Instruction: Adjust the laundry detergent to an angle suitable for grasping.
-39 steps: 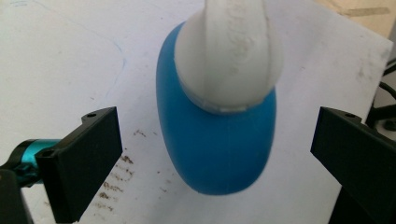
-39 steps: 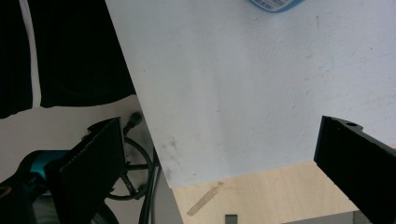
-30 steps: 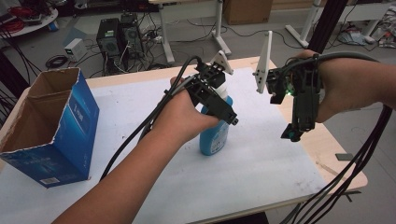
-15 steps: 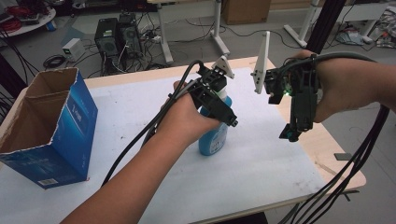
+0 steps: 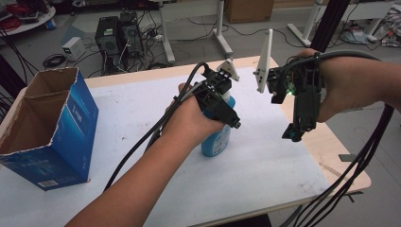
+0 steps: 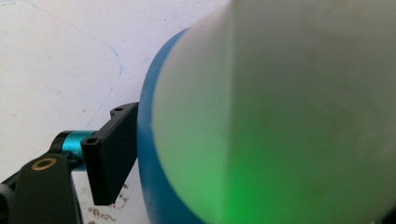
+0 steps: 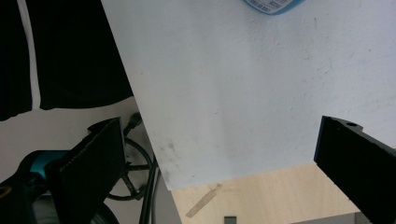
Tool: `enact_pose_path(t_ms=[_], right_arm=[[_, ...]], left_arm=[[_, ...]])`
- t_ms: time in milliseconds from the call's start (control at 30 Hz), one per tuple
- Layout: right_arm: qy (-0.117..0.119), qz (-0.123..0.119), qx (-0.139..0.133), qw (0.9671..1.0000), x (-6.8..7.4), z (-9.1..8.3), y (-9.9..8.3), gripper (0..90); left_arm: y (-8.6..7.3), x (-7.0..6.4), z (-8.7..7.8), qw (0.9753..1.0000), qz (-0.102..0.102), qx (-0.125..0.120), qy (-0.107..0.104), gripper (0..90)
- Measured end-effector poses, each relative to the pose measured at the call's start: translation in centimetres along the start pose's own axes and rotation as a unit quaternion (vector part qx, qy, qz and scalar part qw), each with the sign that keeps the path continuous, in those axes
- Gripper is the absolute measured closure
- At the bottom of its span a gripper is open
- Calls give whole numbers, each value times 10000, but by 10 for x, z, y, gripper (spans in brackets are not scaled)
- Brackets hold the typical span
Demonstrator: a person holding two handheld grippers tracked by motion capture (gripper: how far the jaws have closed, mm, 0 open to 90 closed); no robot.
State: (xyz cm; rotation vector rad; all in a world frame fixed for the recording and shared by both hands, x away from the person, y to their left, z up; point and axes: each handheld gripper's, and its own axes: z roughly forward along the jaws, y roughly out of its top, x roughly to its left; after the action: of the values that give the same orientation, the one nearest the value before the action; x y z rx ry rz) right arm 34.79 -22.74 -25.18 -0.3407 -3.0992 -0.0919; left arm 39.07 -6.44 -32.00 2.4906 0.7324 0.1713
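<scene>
Both forearms bare, no sleeves. The left hand-held gripper (image 5: 235, 124) is a black blocky frame with a grey three-cornered plate (image 5: 230, 69) on top and thick black cables (image 5: 161, 124) trailing back; its own view shows a teal collar and a brass screw by a flat black jaw. The right hand-held gripper (image 5: 293, 135) is black too, with a green light, a pale plate and a bundle of black cables

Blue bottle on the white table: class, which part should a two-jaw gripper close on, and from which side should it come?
Probably the upper body of the blue bottle, approached from above. It stands upright on the table, so its rounded sides offer opposite faces for the jaws. The left gripper already comes down on it this way, one jaw against its side in the left gripper view. The right gripper hangs open, apart.
</scene>
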Motion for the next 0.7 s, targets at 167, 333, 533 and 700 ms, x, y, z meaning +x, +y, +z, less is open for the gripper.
enact_pose_path(t_ms=[167,333,533,700], right_arm=[[3,27,-10,10000,0,1,0,13],[-3,0,-15,10000,0,1,0,13],[-8,9,3,10000,0,1,1,13],[-13,-19,-8,10000,1,0,2,13]], left_arm=[[0,1,0,10000,-12,-21,-12,219],[0,0,0,10000,0,-26,20,243],[0,-1,1,10000,-33,-39,30,289],[0,-2,1,10000,-10,-17,36,316]])
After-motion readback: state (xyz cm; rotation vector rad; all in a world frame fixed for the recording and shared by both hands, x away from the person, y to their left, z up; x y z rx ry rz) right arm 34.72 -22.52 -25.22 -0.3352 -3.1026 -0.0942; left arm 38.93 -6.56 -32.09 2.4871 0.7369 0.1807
